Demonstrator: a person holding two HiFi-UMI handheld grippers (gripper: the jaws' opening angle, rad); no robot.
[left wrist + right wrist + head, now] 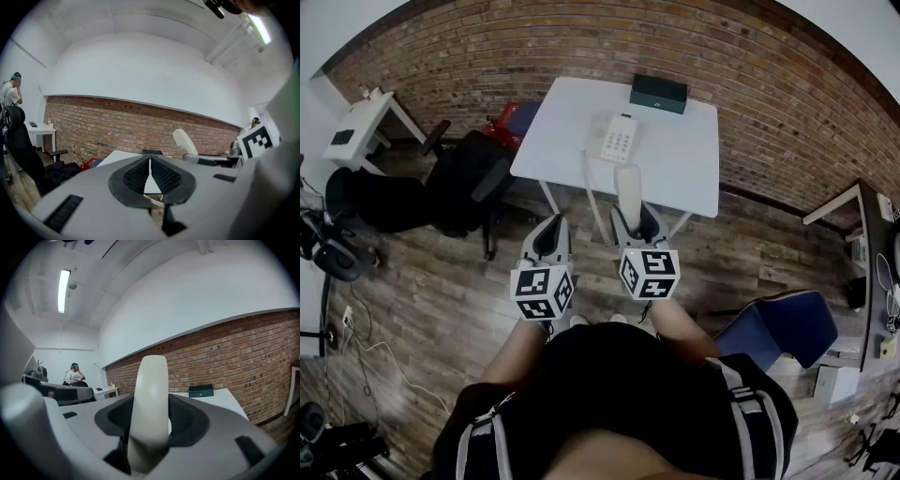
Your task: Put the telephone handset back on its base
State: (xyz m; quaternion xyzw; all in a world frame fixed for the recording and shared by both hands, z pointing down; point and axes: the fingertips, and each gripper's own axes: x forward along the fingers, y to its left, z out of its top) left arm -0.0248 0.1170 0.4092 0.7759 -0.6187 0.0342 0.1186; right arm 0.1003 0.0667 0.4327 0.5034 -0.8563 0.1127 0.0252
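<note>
The cream telephone handset stands up between the jaws of my right gripper, which is shut on it; in the right gripper view the handset fills the gap between the pads. Its coiled cord runs back to the white telephone base with a keypad, on the white table. The handset is held short of the table's near edge, apart from the base. My left gripper hangs beside it on the left, shut and empty; its pads meet at the tips.
A dark green box sits at the table's far edge against the brick wall. A black office chair stands left of the table, a blue chair at the right. Another white desk is far left. A person stands in the background.
</note>
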